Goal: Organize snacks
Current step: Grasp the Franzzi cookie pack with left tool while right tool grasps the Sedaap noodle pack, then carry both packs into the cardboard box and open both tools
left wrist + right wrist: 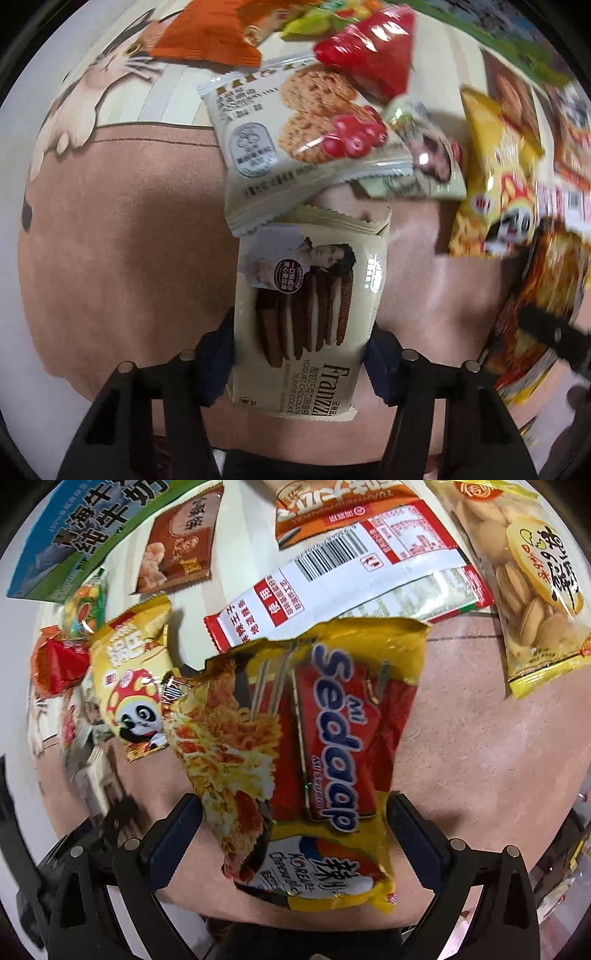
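1. Left gripper (299, 363): jaws narrowed onto the sides of the Franzzi cookie pack (303, 317), pads touching both long edges. Pack sits lengthwise between the jaws, prob. so it lifts without folding. Its far end lies tucked under the oat cookie packet (295, 147), which may drag when the pack is pulled.

2. Far of that: orange bag (210, 37), red wrapper (369, 55). All lie loose on a cat-print mat (110, 240) covering the tabletop. Near left of mat bare, likely the sorting spot.

3. Right gripper (295, 834): jaws wide apart, straddling the Sedaap noodle pack (314, 757). Pads at the pack's edges; contact on either side not clear, so firm hold can't be confirmed. Pack crumpled, tilted.

4. Left of noodles: panda snack bag (133, 686), touching or overlapping its corner; could snag.

5. Far: red-and-white barcode wrapper (332, 590), partly under the noodle pack's far edge.

6. Far right: egg biscuit bag (532, 590), apart, no obstruction.
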`<state>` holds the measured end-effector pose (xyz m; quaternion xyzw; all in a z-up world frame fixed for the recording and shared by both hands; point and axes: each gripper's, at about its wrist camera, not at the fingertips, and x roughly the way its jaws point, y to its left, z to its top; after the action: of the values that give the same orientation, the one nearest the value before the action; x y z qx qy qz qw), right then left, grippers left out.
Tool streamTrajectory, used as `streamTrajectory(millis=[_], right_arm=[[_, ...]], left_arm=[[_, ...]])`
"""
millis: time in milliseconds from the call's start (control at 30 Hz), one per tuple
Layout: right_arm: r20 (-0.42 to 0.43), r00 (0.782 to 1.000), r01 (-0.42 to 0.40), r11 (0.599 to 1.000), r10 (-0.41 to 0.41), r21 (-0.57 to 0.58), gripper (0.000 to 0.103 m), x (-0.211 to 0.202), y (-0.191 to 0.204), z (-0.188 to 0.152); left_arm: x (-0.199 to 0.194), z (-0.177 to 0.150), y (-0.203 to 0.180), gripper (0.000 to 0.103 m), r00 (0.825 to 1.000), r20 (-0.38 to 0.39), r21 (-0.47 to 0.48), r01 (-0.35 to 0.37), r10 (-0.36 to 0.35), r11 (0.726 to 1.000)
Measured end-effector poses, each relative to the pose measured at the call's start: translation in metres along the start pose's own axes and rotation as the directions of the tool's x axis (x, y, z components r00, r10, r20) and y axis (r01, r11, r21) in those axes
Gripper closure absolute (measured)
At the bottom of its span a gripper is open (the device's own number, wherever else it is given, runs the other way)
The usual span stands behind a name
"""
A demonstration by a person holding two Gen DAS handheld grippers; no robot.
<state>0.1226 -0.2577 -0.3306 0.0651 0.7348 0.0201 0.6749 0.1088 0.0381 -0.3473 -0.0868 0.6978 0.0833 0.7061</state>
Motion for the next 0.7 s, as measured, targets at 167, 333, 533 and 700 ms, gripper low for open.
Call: streamTrajectory(millis=[167,333,533,700], right_arm=[[0.041,0.991,0.131,0.991,-0.131,-0.001,0.008,0.014,0.021,-0.012],[0.08,0.984,0.157,0.987,-0.159,0.035,0.016,0.013,0.043,-0.039],[0.071,0.991,0.103,0.991,-0.11,0.087,0.016,0.009,0.041,-0.074],[0.101,0.994,0.043,0.996,-0.05,0.075,0.016,-0.012,0.046,-0.101]], left_arm=[[0.0,-0.013,-0.006,0.045,1.0,0.014,0.072,-0.002,0.001,0.997],[-0.009,0.016,0.0,0.045,1.0,0.03,0.125,0.002,-0.006,0.992],[-0.034,0.017,0.003,0.046,0.999,0.04,0.149,0.012,-0.019,0.989],[-0.077,0.014,0.0,0.049,0.994,0.096,0.154,0.036,-0.051,0.987]])
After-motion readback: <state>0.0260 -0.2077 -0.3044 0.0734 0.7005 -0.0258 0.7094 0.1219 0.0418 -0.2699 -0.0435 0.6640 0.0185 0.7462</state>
